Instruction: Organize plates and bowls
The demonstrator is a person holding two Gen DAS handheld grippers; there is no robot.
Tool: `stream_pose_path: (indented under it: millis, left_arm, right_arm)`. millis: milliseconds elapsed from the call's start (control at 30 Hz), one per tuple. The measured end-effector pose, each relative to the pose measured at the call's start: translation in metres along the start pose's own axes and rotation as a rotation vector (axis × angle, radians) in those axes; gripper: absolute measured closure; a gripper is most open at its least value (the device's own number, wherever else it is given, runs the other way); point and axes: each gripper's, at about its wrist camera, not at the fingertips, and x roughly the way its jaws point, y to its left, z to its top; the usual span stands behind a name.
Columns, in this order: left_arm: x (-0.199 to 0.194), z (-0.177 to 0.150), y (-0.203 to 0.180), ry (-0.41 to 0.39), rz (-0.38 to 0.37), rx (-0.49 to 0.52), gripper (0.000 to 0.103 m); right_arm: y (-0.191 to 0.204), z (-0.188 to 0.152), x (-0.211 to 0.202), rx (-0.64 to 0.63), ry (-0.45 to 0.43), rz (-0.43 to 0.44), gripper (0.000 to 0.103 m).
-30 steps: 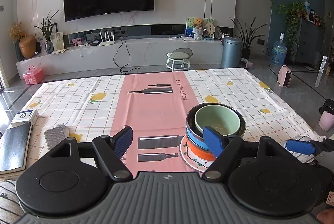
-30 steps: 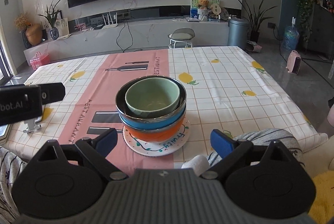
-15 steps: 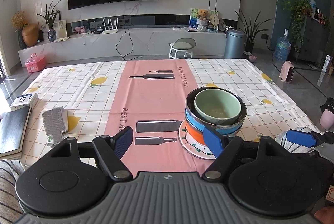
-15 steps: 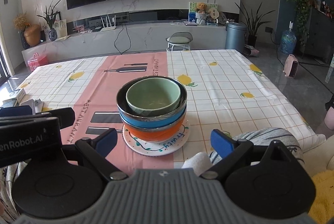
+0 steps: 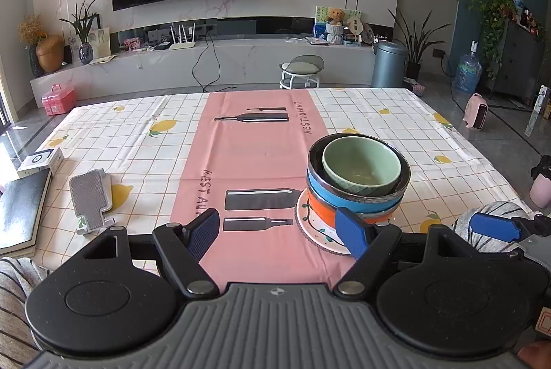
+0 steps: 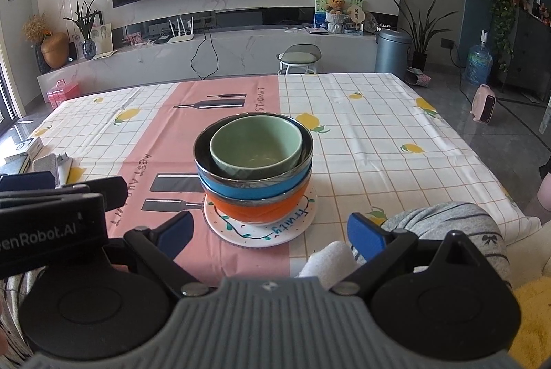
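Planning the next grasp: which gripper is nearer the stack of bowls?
Left, seemingly. The left gripper has its right finger overlapping the stack of bowls at the plate's edge; the right gripper sits centred, short of the plate.

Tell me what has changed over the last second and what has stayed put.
The left gripper has drawn back and tilted, so more near tablecloth shows. The right gripper barely shifted. Both stay open and empty. The green bowl remains nested in the stack on the plate.

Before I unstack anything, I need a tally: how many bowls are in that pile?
3: green bowl on top, nested in the blue bowl, which sits in the orange bowl. More may be hidden.
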Motion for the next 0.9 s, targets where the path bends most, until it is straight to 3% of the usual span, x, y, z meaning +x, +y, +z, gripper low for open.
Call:
stream_pose_path:
  millis: [900]
  left_arm:
    - [0.008,-0.006,0.011,0.019,-0.007,-0.038,0.013]
  right_arm:
    - [0.009,-0.003,0.002,-0.021,0.012,-0.003,0.009]
